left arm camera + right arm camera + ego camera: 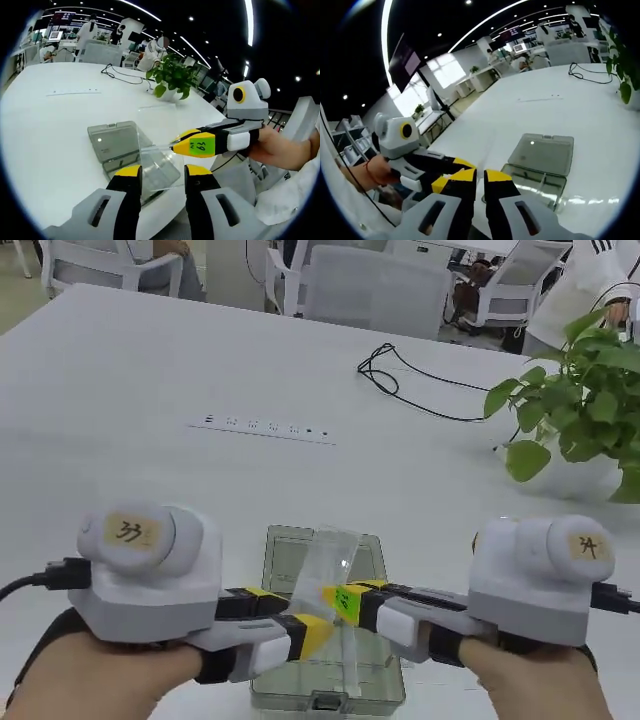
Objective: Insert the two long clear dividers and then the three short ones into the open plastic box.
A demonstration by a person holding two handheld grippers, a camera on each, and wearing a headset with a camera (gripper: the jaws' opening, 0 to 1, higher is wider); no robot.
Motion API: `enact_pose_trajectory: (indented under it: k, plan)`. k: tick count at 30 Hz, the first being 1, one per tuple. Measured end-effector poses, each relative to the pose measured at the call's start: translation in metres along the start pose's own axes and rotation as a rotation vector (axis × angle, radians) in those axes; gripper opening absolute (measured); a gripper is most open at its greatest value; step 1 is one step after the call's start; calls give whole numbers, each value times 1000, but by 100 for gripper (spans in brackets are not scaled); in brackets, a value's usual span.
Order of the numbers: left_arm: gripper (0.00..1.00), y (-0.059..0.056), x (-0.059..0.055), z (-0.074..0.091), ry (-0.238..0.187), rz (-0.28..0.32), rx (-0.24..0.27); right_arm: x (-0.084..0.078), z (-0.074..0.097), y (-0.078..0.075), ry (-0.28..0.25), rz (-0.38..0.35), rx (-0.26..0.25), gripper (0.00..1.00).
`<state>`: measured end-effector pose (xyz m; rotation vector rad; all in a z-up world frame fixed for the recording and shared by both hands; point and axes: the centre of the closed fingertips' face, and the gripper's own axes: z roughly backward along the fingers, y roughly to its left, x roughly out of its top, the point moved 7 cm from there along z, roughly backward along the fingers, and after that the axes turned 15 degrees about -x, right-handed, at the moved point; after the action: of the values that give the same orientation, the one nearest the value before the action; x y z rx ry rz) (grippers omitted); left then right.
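Now, first-divider step: R gripper (340, 600), jaws nearly closed, is pinching clear divider (332, 565) over box (385, 685). L gripper (300, 620), at its 9 o'clock, is hovering agape, empty. Next prob. needs upright lowering into slots.

Your left claw (161, 175), jaws apart, points at the open box (109, 142) on the white worktop (55, 117). Your right claw (173, 146) enters from the right, its yellow tips pinching a clear divider (157, 161) held over the box, just ahead of your left jaws.
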<state>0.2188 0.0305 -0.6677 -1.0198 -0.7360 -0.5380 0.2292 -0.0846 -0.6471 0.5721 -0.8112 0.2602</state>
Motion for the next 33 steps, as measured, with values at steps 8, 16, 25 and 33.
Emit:
enact_pose_trajectory:
  k: [8, 16, 25, 33]
  plan:
    - [33, -2, -3, -1, 25, -14, -3, 1, -2, -1, 6, 16, -11, 6]
    - [40, 2, -6, 5, 30, -32, -2, 2, -1, 1, 19, 34, -13, 6]
    - [44, 9, -11, 21, 35, -81, -4, 4, -1, 0, 37, 15, -34, 6]
    - [54, 17, -19, 36, 63, -151, -8, 7, -3, -7, 69, -49, -81, 6]
